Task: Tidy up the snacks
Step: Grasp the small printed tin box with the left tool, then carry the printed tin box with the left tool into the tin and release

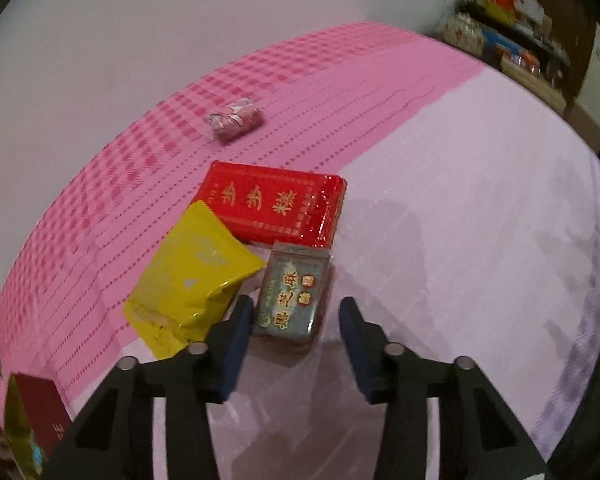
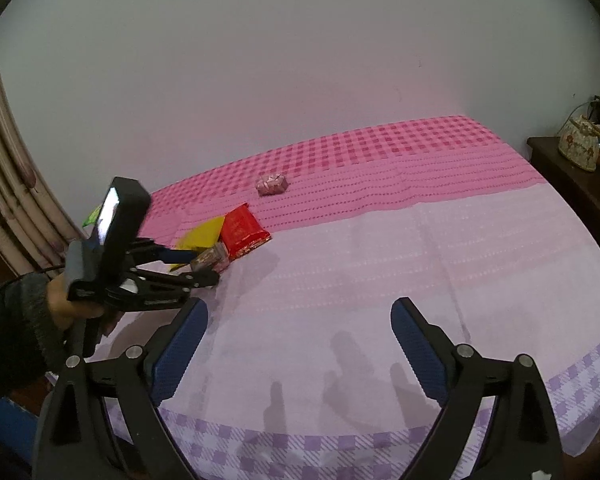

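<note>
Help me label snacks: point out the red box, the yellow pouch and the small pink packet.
red box (image 1: pixel 268 204), left wrist view, top face.
yellow pouch (image 1: pixel 192 272), left wrist view, front panel.
small pink packet (image 2: pixel 272 184), right wrist view, top.

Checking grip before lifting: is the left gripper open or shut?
Open: the left gripper has both fingers spread around the grey sesame packet, not yet clamped.

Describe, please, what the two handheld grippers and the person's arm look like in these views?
Both grippers, left gripper and right gripper, have black angular linkage frames with silver pivot bolts and dark blue ribbed finger pads. From outside, the left one carries a black boxy camera housing. The person's left hand emerges from a dark grey knitted sleeve.
</note>
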`<act>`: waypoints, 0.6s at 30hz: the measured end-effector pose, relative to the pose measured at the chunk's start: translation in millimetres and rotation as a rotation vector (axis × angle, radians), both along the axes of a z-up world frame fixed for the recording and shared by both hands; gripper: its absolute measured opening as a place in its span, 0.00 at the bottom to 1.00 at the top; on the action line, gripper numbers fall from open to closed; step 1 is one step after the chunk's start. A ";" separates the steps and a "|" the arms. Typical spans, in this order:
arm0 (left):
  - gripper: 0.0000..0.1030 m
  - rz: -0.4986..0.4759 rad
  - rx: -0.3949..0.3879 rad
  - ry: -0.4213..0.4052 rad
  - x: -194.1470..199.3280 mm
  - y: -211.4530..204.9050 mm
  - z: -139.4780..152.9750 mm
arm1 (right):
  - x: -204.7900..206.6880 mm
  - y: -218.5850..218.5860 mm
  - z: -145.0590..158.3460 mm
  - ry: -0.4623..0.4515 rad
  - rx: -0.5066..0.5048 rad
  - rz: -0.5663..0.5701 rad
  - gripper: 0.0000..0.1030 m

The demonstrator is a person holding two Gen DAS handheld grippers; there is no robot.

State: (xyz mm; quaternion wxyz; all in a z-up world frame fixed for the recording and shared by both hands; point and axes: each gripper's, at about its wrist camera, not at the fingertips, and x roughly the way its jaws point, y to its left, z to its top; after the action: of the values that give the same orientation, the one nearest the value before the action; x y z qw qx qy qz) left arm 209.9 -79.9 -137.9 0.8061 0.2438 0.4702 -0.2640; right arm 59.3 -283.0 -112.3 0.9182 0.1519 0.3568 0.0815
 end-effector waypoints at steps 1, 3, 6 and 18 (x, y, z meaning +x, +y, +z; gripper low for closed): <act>0.33 0.003 -0.018 0.009 0.7 0.2 2.1 | 0.9 1.7 -0.6 0.002 -0.002 0.004 0.89; 0.32 0.019 -0.048 0.008 -0.7 -0.7 7.4 | 2.1 5.3 -2.3 0.006 -0.013 0.012 0.89; 0.31 0.011 -0.117 -0.010 -17.5 -1.6 23.1 | 1.6 6.9 -5.4 0.017 -0.030 0.010 0.89; 0.31 0.162 -0.236 -0.098 -87.0 42.8 86.0 | 3.2 10.5 -16.5 0.061 -0.046 0.004 0.89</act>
State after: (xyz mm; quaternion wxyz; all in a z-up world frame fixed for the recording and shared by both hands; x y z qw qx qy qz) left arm 122.9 -37.1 -52.0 0.8697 0.1213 0.4143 -0.2392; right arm 62.6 -272.4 -128.8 0.9099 0.1324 0.3869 0.0705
